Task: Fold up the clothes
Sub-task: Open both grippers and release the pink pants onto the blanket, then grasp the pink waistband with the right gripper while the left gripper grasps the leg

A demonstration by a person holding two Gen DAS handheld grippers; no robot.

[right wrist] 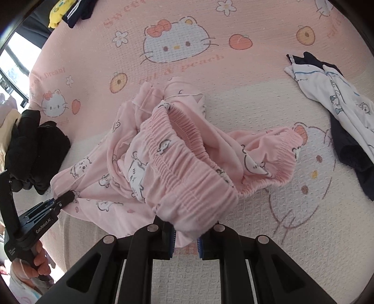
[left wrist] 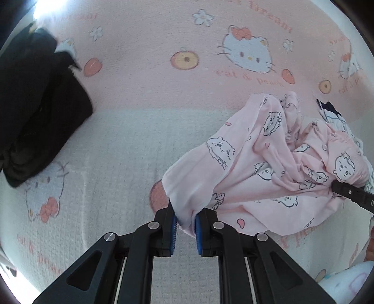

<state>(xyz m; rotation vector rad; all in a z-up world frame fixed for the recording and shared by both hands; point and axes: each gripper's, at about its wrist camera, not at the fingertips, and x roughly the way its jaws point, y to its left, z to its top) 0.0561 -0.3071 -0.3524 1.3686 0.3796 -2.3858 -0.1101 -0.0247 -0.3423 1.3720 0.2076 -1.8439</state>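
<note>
The pink pyjama trousers [right wrist: 177, 163] lie bunched on the bed's cat-print blanket [right wrist: 210, 42], crumpled, with the elastic waistband [right wrist: 187, 149] gaping open toward the right wrist camera and the legs trailing away in loose folds. The right hand-held gripper [right wrist: 185, 236] is closed on the near edge of the waistband, the cloth pinched between its blue pads. The left hand-held gripper [left wrist: 185, 225] is likewise clamped on pink cloth, at what looks like a leg end or hem; from the right wrist view its tip bites into the garment's left edge. Holding two far-apart edges like this would let the person pull the trousers taut and spread them flat, which seems the point of the grips.

A black garment [left wrist: 35, 112] sits in a compact heap to the left, seemingly folded, though that is hard to confirm. A white and navy garment [right wrist: 339, 105] lies loosely spread to the right, apart from the trousers. More clothes, yellow and navy [right wrist: 67, 11], rest at the far edge of the bed.
</note>
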